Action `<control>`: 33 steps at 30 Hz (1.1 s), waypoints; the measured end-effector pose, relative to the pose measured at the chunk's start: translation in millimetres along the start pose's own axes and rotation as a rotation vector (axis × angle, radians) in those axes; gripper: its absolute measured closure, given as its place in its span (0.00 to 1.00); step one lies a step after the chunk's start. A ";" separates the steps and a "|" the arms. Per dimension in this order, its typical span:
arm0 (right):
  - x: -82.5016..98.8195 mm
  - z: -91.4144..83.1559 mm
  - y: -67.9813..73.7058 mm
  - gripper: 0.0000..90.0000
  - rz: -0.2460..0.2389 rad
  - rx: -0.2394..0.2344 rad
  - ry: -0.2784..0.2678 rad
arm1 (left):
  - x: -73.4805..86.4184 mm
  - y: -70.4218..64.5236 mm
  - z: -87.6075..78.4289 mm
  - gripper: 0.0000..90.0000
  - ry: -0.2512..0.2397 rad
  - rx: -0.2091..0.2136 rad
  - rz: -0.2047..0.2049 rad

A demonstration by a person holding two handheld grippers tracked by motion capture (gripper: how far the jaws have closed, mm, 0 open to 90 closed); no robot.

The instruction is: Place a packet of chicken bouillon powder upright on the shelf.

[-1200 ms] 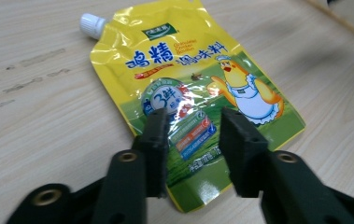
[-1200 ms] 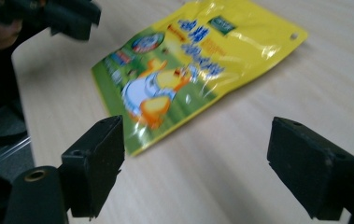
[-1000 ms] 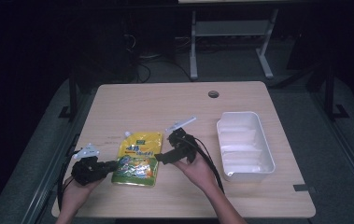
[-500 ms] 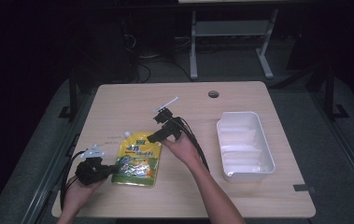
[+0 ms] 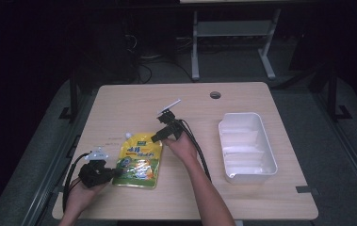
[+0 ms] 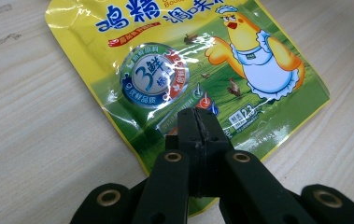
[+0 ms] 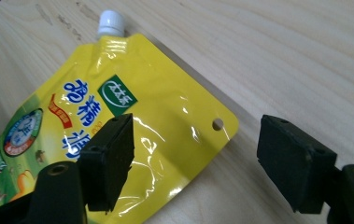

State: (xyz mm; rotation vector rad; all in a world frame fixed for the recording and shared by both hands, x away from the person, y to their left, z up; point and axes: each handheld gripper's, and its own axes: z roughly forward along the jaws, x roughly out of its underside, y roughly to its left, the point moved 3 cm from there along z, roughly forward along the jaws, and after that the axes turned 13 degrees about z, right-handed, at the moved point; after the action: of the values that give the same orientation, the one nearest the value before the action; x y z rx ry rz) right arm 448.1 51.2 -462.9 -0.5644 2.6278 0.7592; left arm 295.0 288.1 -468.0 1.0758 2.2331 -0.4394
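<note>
The white tray [image 5: 247,149] is empty and stands well apart from the pouch [image 5: 138,160], on the far side of the right gripper [image 5: 159,135]. The yellow pouch lies flat on the surface [image 5: 133,101], white cap [image 7: 109,22] closed. It shows a cartoon chicken, Chinese writing and a big "3". The left gripper [image 6: 198,122] pinches its bottom edge, fingers pressed together. The right gripper's fingers [image 7: 111,156] are spread over its upper corner and have just been closing.

— Where's the left tool [image 5: 115,173]?

— Low at the near left, forearm coming in from the bottom edge, jaws pressed together with no gap.

— And the right tool [image 7: 195,163]?

— Reached forward and across toward the middle, arm stretched out long. Its jaws stand wide apart, though they have just been closing a little.

— Wrist angle?

— Probably tipped downward; from above it's hard to tell.
</note>
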 end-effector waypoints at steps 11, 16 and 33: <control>7.2 8.3 -2.2 0.45 0.024 -0.095 0.043 | 1.4 0.4 1.1 1.00 -0.014 0.004 -0.006; 8.5 1.6 -0.9 0.57 0.034 -0.153 0.012 | 1.9 0.4 1.6 1.00 -0.017 0.002 -0.002; 7.7 -9.5 6.1 0.72 -0.025 -0.121 -0.048 | 3.0 0.9 2.5 1.00 -0.028 0.005 -0.010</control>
State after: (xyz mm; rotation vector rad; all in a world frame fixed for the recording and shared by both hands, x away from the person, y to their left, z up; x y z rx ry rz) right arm 436.6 48.4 -456.1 -0.6028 2.5392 0.9179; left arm 295.2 289.1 -471.9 1.0552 2.2145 -0.4623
